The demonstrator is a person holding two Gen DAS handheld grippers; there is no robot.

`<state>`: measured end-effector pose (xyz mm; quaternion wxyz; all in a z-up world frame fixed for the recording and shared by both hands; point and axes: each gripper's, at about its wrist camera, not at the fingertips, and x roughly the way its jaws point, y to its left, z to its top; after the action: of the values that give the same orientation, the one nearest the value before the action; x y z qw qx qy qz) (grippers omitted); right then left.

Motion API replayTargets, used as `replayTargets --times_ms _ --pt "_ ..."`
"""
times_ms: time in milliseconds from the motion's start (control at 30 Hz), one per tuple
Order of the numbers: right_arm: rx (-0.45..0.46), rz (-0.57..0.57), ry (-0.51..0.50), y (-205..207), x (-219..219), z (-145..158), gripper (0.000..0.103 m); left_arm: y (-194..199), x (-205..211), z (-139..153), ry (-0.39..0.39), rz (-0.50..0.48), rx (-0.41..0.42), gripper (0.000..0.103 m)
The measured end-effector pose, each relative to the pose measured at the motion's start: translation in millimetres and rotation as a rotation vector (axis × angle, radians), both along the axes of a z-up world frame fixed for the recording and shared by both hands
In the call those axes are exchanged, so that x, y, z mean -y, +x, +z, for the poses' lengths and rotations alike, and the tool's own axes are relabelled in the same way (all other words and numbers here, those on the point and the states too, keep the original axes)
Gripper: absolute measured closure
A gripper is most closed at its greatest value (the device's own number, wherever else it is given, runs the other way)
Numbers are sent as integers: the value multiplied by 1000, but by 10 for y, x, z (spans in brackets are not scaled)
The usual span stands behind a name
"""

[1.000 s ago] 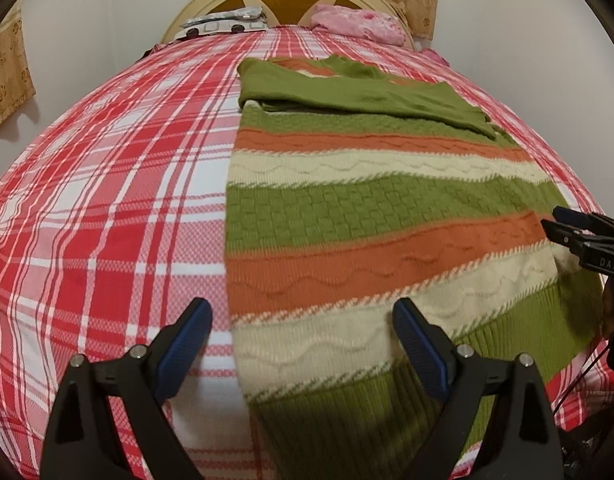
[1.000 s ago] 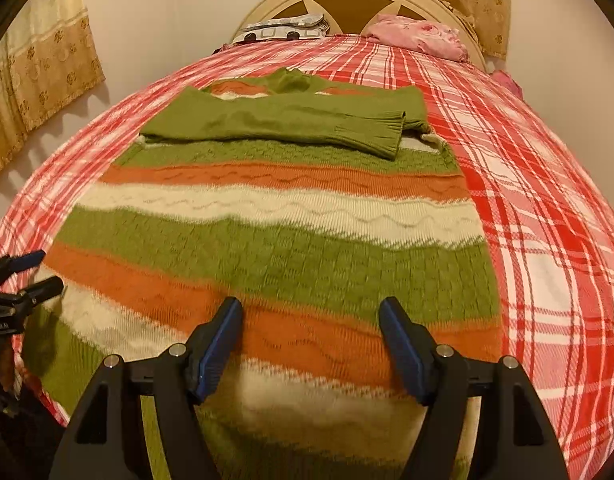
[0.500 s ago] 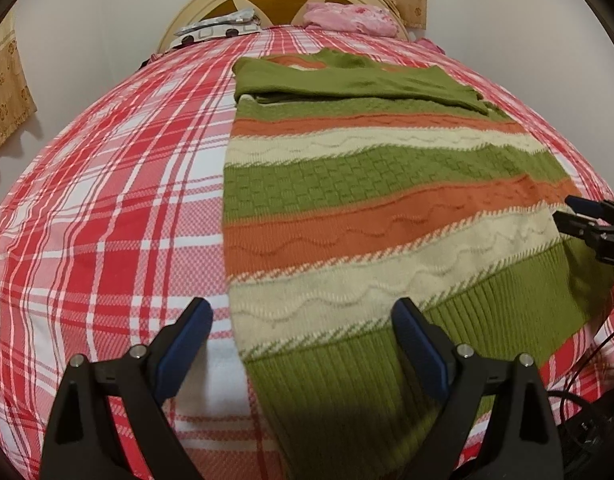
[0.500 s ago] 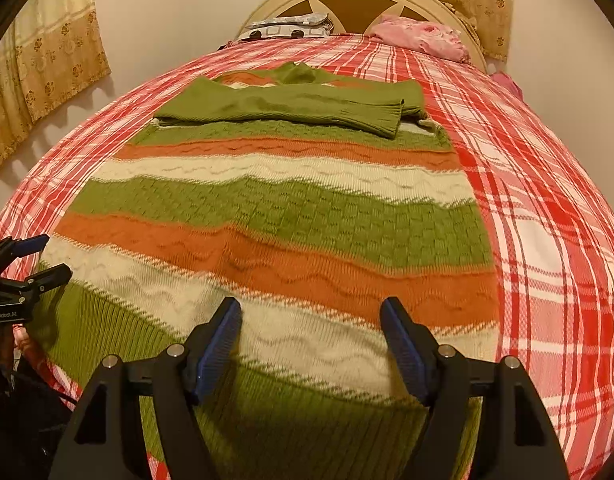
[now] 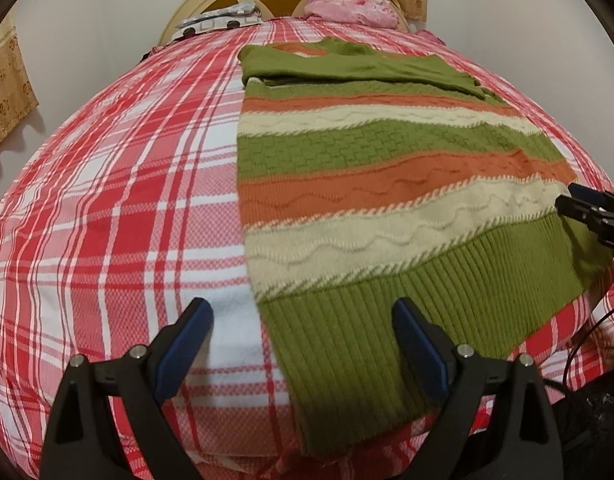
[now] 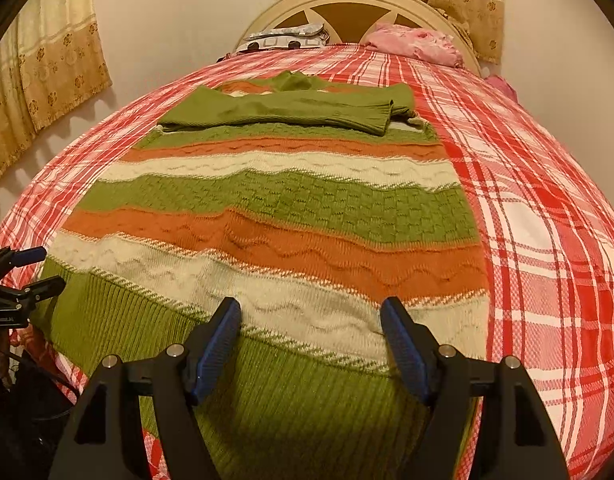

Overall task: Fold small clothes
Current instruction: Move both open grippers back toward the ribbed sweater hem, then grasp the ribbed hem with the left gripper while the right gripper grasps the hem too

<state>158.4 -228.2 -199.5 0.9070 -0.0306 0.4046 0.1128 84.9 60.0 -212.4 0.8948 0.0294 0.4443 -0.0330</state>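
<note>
Sweater (image 5: 387, 208) lies flat on plaid bed (image 5: 107, 200), sleeves folded across chest. Left gripper (image 5: 303, 344) and right gripper (image 6: 311, 340) gape wide above hem, holding nothing.

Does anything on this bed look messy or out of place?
Nothing much stands out. The striped sweater lies flat on the plaid bedspread, sleeves folded across its chest. Only its ribbed hem droops slightly over the near edge of the bed.
</note>
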Motion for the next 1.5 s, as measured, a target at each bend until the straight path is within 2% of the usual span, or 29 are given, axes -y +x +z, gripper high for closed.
replayTargets --times_ms 200,433,567,667,733,800,1000,1033,1100,1167,1333,1367,1400,1433,1467,1500 --pt "-26 -22 18 -98 80 28 29 -119 -45 -2 -44 4 -26 8" --pt "-28 -60 25 -332 290 134 29 -218 -39 38 -161 -39 -20 10" --pt "-58 -60 85 -445 421 158 29 -220 -16 22 -185 -60 -37 19" --pt "-78 -84 116 -488 534 126 30 -204 -41 -48 -210 -58 -71 32" --pt "-91 -103 126 -498 608 102 30 -212 -40 -51 -214 -60 -70 32" --pt "-101 -120 137 -505 666 81 30 -218 -25 -53 -218 -74 -69 39" --pt "-112 -133 135 -533 724 72 30 -229 -15 -50 -212 -86 -67 46" --pt "-114 -129 139 -538 738 73 31 -230 -21 -51 -214 -86 -67 46" --pt "-116 -131 135 -554 754 74 41 -245 -30 -50 -221 -88 -65 48" --pt "-127 -123 159 -566 742 64 63 -240 -32 -53 -229 -92 -66 48" --pt "-127 -107 184 -575 681 48 63 -243 -1 -68 -215 -97 -60 49" --pt "-125 -107 196 -576 688 45 63 -245 -2 -62 -220 -101 -57 52" --pt "-122 -107 206 -579 696 42 63 -243 -10 -54 -228 -105 -54 75" --pt "-117 -106 224 -583 712 39 70 -237 -18 -50 -244 -116 -60 87" --pt "-115 -103 246 -587 725 36 80 -230 -24 -43 -245 -118 -60 87" --pt "-110 -103 267 -590 744 31 80 -228 -38 -37 -255 -121 -56 90"
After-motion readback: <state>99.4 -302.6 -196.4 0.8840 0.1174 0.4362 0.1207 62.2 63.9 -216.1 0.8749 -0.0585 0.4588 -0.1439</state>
